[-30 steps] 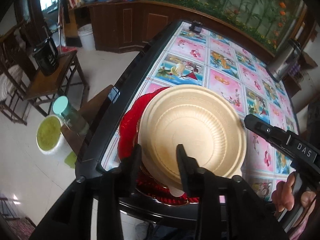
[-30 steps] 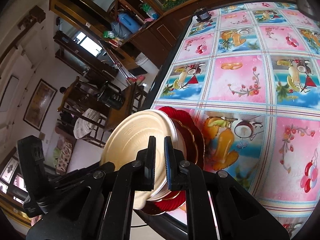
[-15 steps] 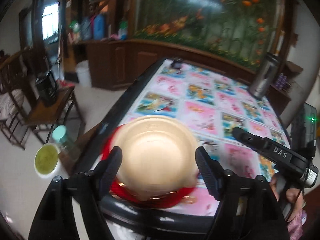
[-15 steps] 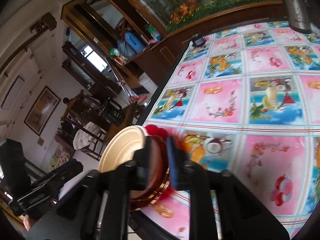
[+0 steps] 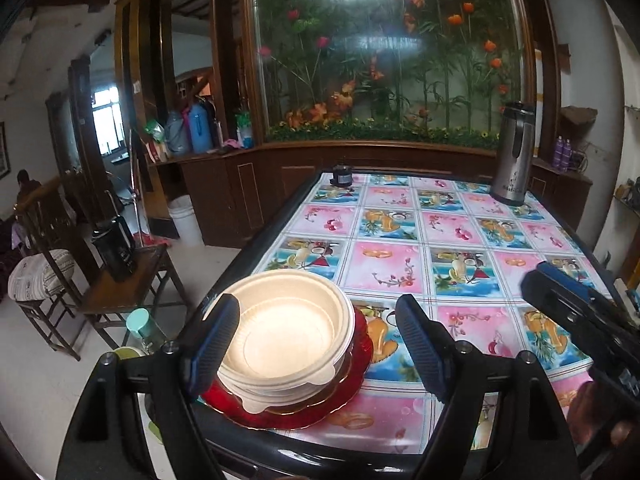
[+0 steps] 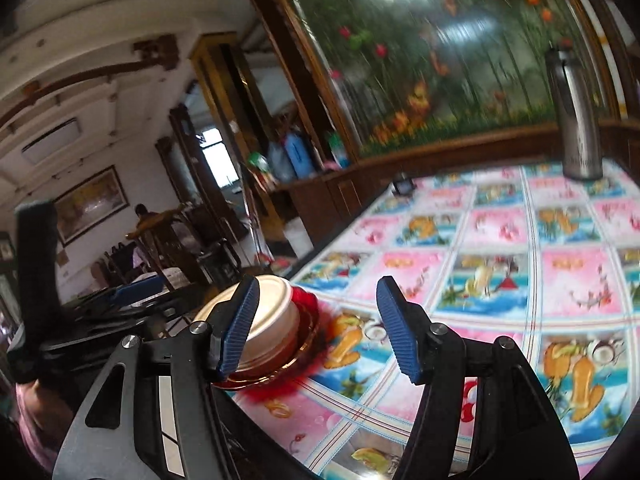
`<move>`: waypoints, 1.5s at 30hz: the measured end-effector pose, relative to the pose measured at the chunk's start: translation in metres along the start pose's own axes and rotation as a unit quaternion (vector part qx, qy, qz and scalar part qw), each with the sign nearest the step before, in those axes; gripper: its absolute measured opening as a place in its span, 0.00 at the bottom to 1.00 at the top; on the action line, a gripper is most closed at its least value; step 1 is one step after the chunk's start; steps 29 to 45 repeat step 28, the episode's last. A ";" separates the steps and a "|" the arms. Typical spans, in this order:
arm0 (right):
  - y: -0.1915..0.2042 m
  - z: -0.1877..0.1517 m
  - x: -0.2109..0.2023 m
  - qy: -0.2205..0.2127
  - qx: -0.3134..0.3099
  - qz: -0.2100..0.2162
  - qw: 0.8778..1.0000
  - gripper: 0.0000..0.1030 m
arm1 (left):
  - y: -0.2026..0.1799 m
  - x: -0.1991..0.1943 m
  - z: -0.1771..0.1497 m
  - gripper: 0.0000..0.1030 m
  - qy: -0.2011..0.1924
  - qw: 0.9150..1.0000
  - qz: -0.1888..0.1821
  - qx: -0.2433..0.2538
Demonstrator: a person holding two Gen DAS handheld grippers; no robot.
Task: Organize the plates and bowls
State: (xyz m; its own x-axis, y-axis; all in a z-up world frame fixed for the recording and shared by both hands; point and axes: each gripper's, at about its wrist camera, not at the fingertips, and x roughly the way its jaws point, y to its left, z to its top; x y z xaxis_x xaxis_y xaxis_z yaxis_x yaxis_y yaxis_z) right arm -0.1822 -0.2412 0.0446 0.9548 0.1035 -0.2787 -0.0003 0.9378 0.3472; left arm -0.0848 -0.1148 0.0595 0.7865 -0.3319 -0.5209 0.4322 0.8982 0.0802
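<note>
Our left gripper point(image 5: 320, 344) and right gripper point(image 6: 316, 328) share black frames with silver screw heads and ribbed blue finger pads point(image 5: 214, 344). At lower left of the right view, we wear a pink sleeve point(image 6: 34, 428).

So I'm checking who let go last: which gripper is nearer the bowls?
Left. The left gripper is open just before the bowls, one finger overlapping them; the right gripper is open, off to their right.
</note>
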 end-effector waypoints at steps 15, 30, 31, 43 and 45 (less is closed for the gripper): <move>0.027 -0.011 0.000 0.009 -0.020 0.024 0.999 0.60 | 0.008 -0.014 -0.010 0.81 -0.005 0.999 0.028 -0.018; 0.055 -0.008 0.010 0.013 -0.041 0.037 0.998 0.60 | 0.025 -0.022 -0.013 0.82 -0.010 0.999 0.025 -0.033; 0.055 -0.008 0.010 0.013 -0.041 0.037 0.998 0.60 | 0.025 -0.022 -0.013 0.82 -0.010 0.999 0.025 -0.033; 0.055 -0.008 0.010 0.013 -0.041 0.037 0.998 0.60 | 0.025 -0.022 -0.013 0.82 -0.010 0.999 0.025 -0.033; 0.055 -0.008 0.010 0.013 -0.041 0.037 0.998 0.60 | 0.025 -0.022 -0.013 0.82 -0.010 0.999 0.025 -0.033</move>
